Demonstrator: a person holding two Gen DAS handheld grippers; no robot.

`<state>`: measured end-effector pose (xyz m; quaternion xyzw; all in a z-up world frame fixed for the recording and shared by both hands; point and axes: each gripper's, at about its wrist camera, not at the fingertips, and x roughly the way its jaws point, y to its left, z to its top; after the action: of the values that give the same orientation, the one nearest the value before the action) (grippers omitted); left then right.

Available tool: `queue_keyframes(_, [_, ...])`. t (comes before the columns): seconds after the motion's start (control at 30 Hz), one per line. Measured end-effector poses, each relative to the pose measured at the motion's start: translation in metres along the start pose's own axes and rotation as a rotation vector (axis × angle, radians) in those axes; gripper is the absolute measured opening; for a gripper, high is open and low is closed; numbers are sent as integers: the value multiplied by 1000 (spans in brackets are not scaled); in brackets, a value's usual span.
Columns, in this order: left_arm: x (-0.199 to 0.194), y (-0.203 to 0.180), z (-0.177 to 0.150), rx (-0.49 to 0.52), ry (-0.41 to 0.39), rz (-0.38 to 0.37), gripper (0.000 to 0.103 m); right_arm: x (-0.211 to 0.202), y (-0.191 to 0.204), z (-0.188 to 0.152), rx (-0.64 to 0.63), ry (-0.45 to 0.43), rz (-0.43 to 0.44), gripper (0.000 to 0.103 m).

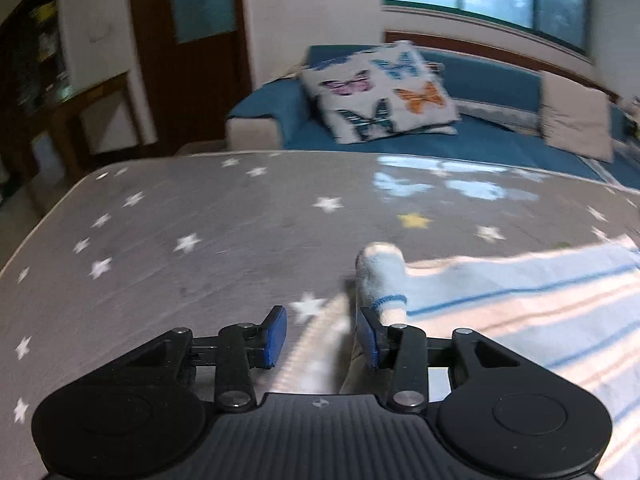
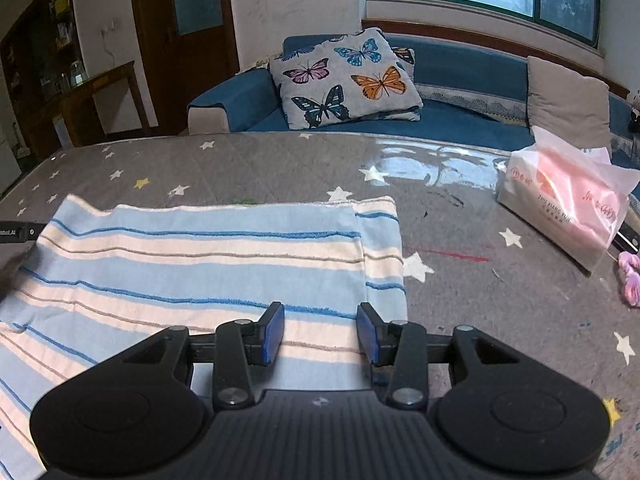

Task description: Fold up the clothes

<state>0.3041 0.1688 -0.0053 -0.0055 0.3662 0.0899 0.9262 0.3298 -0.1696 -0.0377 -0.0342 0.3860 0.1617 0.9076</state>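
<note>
A light blue and cream striped cloth (image 2: 200,264) lies folded flat on the grey star-patterned table (image 2: 480,280). My right gripper (image 2: 320,332) is open and empty, low over the cloth's near right part. In the left wrist view the same cloth (image 1: 520,304) lies to the right, with a rolled-up corner (image 1: 382,276) standing just beyond my right fingertip. My left gripper (image 1: 322,336) is open, over the cloth's left edge, with a bit of cloth edge between the jaws but not clamped.
A pink tissue pack (image 2: 568,204) and a small pink object (image 2: 632,280) sit at the table's right. Beyond the table's far edge is a blue sofa (image 2: 460,76) with a butterfly pillow (image 2: 344,80). A wooden door and shelves stand at the left.
</note>
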Motion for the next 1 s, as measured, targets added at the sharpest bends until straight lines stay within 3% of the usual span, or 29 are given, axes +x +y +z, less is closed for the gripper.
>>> queue_keyframes(0.1, [2, -7, -3, 11, 2, -21, 43, 0, 0, -1, 0, -2, 5, 46])
queue_keyframes(0.27, [-7, -9, -5, -1, -12, -75, 52, 1, 0, -2, -4, -4, 8, 46])
queue_keyframes(0.5, [-8, -21, -10, 44, -5, -158, 52, 0, 0, -3, 0, -9, 11, 47])
queue_keyframes(0.6, [-4, -27, -13, 69, 20, -160, 52, 1, 0, -3, -1, -10, 12, 47])
queue_keyframes(0.7, [1, -27, -16, 52, 34, -152, 52, 1, -1, -3, -2, -11, 11, 47])
queue_keyframes(0.83, [-2, -13, -13, -16, 31, -204, 52, 1, -1, -3, -5, -11, 11, 48])
queue_keyframes(1.0, [-11, 7, -6, -90, -17, -174, 52, 2, 0, -4, -6, -13, 9, 49])
